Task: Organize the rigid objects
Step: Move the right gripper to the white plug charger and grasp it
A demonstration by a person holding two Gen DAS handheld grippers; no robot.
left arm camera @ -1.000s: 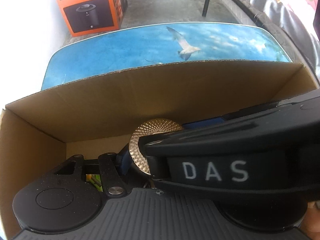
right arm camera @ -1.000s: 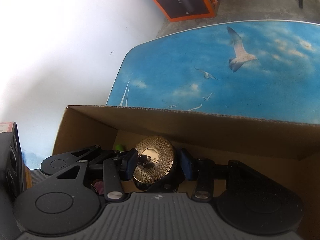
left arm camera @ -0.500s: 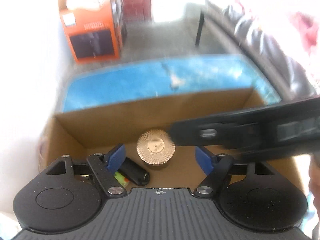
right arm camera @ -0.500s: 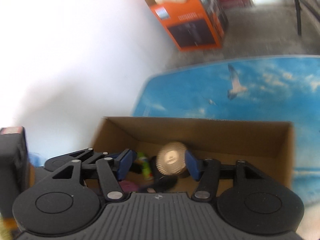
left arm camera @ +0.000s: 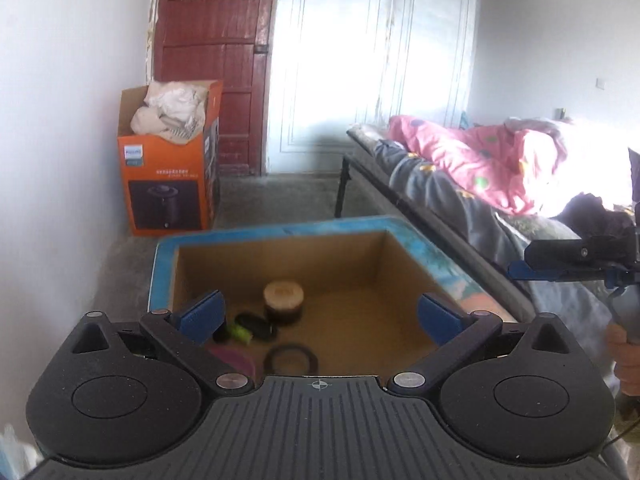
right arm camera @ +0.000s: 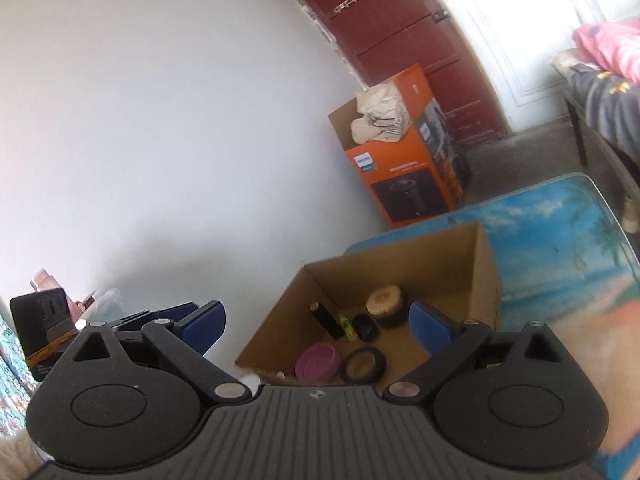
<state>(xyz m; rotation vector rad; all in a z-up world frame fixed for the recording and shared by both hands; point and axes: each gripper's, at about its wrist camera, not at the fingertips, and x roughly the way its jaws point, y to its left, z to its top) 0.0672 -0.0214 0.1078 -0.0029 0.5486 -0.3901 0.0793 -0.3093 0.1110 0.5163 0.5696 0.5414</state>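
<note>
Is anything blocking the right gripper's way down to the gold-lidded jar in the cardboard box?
Nothing visible does. The cardboard box is open-topped, the gold-lidded jar stands uncovered, and the right gripper, jaws opening and empty, has clear air above it.

Your left gripper (left arm camera: pixel 320 314) tilts downward, its jaws opening wide with nothing gripped between the blue pads (left arm camera: pixel 202 314). Your right gripper (right arm camera: pixel 316 322) also points down at a shallower slant, jaws opening, pads (right arm camera: pixel 430 326) pressing on nothing. In the left wrist view your right hand (left arm camera: pixel 624 356) grips its handle at the far right edge.
</note>
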